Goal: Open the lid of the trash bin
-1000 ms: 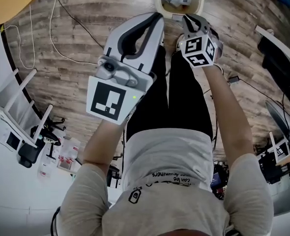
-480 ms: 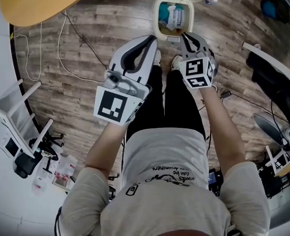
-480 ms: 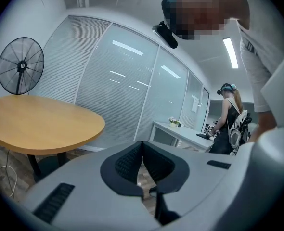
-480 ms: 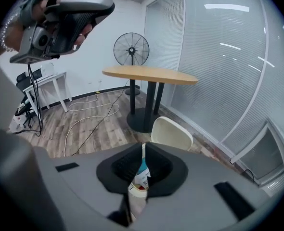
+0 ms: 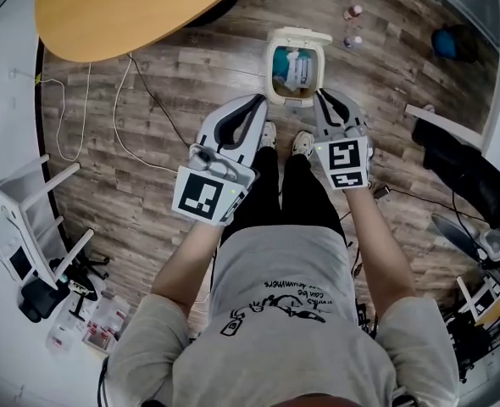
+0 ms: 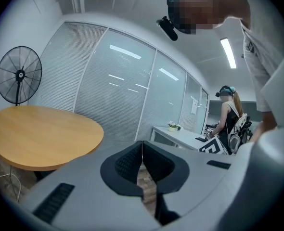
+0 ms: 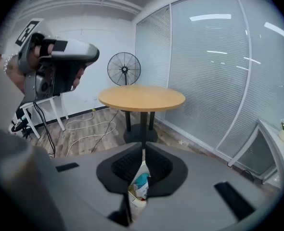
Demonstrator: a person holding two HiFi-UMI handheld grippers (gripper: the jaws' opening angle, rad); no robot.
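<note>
Trash bin (image 5: 294,101) stands on the floor just ahead of the tips of both tongs. Its lid (image 5: 299,34) is already swung back and rubbish shows inside, so the task looks done. Left tongs (image 5: 261,102) and right tongs (image 5: 321,97) are both closed on nothing. Only the right gripper view looks into the bin, below its jaws. The left gripper view shows a round table (image 6: 36,134) instead.

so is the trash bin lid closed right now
No, the lid is flipped back at the far side of the trash bin, and the rubbish inside shows.
</note>
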